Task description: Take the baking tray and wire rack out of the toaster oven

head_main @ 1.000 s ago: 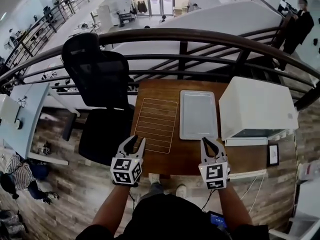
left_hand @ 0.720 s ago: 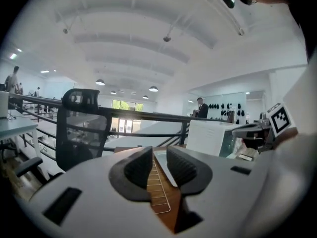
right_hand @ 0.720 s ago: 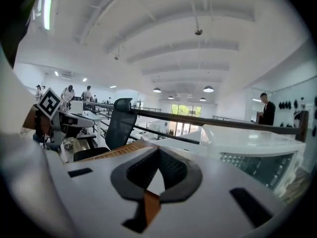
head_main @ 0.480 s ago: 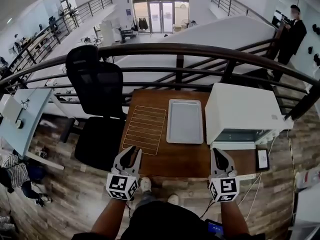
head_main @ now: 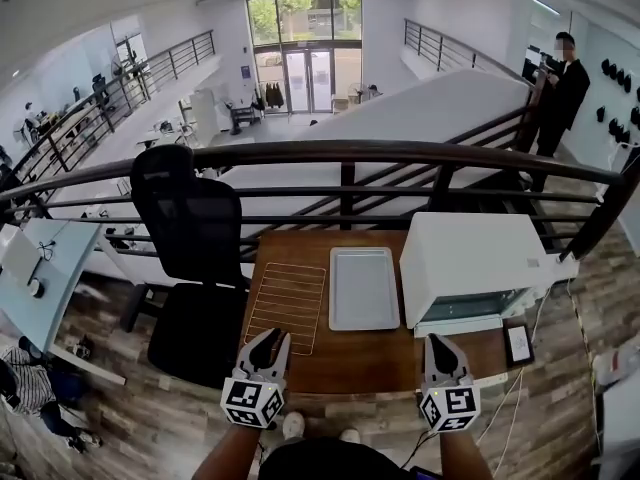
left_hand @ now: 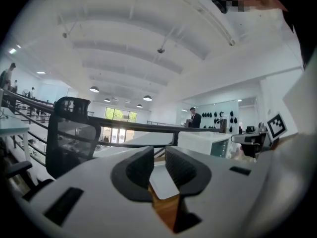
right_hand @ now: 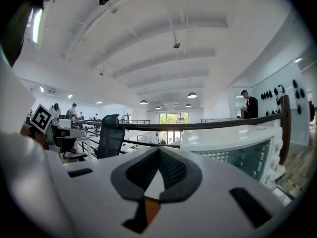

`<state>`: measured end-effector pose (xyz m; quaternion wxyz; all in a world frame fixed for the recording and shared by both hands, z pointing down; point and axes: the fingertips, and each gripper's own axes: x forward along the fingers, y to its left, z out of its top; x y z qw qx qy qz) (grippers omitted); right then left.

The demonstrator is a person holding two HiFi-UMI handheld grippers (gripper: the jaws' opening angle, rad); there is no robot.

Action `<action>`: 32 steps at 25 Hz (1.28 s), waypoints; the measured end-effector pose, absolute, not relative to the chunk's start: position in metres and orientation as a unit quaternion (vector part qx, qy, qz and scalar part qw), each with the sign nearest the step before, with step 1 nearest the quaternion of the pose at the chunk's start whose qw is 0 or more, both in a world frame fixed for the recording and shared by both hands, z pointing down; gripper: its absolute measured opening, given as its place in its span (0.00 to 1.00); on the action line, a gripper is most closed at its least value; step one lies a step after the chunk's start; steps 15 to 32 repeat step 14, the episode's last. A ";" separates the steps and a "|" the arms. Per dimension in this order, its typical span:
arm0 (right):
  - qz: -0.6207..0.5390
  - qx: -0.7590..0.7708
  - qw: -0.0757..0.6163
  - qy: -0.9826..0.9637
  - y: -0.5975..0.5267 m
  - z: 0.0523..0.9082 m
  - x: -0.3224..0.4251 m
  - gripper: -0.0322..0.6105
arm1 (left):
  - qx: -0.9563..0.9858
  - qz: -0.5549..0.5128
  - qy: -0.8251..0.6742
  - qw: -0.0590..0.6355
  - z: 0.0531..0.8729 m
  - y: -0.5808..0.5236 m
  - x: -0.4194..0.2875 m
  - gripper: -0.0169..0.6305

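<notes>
Right tool (head_main: pixel 438 344) drawn back, level, jaws together

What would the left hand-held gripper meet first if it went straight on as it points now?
Probably the baking tray, which shows beyond the jaws of the left hand-held gripper; these have just been closing, with nothing between them. The wire rack lies nearer, and height is unclear.

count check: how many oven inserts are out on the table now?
2. The rack lies on the table's left part; the tray lies right of it, beside the oven. Any more inside the oven would be hidden.
</notes>
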<state>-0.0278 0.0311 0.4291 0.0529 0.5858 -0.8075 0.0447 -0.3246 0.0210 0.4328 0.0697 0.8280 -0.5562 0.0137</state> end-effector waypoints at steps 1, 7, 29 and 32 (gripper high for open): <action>0.043 0.588 0.052 -0.806 0.030 0.426 -0.030 0.04 | 0.830 0.014 -0.553 0.066 0.431 0.019 -0.327 0.14; 0.045 0.594 0.039 -0.802 0.024 0.419 -0.047 0.04 | 0.838 0.033 -0.542 0.055 0.435 0.006 -0.347 0.14; 0.058 0.592 0.044 -0.803 0.026 0.423 -0.066 0.04 | 0.842 0.033 -0.533 0.070 0.440 0.008 -0.358 0.14; 0.058 0.592 0.044 -0.803 0.026 0.423 -0.066 0.04 | 0.842 0.033 -0.533 0.070 0.440 0.008 -0.358 0.14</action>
